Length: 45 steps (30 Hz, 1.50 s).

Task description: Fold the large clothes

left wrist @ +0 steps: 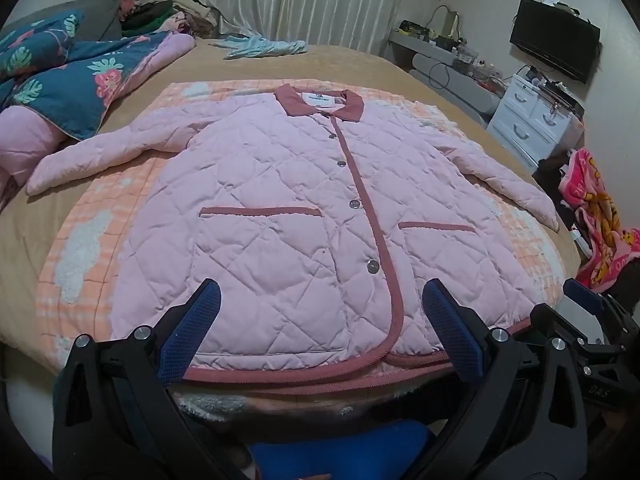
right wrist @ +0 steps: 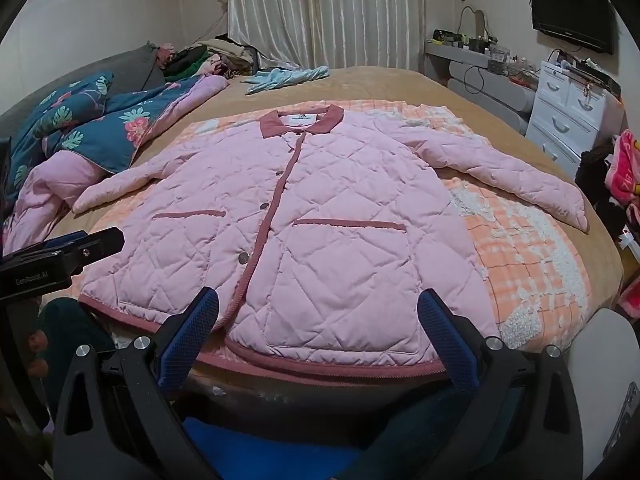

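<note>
A pink quilted jacket [left wrist: 280, 208] with a dark pink collar, trim and two pockets lies flat and buttoned, front up, on an orange checked blanket [left wrist: 80, 256]. Both sleeves are spread out to the sides. It also shows in the right wrist view [right wrist: 320, 220]. My left gripper [left wrist: 322, 300] is open and empty, above the jacket's hem near the lowest button. My right gripper [right wrist: 318, 306] is open and empty, above the hem by the right pocket. The right gripper's body [left wrist: 592, 320] shows at the right in the left wrist view, the left gripper's body [right wrist: 60, 256] at the left in the right wrist view.
The blanket lies on a tan bed [left wrist: 360, 68]. A blue floral quilt [left wrist: 64, 76] and piled clothes sit at the far left. A light blue garment [left wrist: 264, 46] lies at the far end. White drawers [left wrist: 532, 120], a shelf and a TV [left wrist: 556, 38] stand right.
</note>
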Tool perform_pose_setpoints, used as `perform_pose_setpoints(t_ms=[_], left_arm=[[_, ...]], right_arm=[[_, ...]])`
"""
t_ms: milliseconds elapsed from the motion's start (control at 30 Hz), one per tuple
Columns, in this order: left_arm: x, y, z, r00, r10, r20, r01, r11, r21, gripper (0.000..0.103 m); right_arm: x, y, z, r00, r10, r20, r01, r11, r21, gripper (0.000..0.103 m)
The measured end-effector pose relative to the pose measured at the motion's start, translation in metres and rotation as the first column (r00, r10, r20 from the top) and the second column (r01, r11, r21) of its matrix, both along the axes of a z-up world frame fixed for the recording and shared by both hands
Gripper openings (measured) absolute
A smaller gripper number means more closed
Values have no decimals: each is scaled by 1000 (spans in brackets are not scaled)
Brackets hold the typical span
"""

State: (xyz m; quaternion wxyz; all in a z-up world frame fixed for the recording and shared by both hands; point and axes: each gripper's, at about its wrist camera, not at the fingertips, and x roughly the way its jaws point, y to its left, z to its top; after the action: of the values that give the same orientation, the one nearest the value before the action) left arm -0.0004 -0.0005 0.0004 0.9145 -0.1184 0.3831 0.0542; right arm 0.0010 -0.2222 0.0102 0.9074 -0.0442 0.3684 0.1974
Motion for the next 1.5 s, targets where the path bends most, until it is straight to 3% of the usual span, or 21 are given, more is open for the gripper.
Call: perform_pose_setpoints(t_ms=[933,967,1500], left_arm=[[0,0,0,1000,0,4,0,1000,4,95],[0,-4,10,1000,1,4,-1,1000,3,95],[5,-4,21,1000,2,-6,-2,1000,-2,95]], right_arm=[[-2,-1,3,1000,9,4,-9,1000,7,99],[-2,-1,3,1000,8,4,-8,1000,7,99],[4,0,2,1000,9,-1,-9,1000,0,99]])
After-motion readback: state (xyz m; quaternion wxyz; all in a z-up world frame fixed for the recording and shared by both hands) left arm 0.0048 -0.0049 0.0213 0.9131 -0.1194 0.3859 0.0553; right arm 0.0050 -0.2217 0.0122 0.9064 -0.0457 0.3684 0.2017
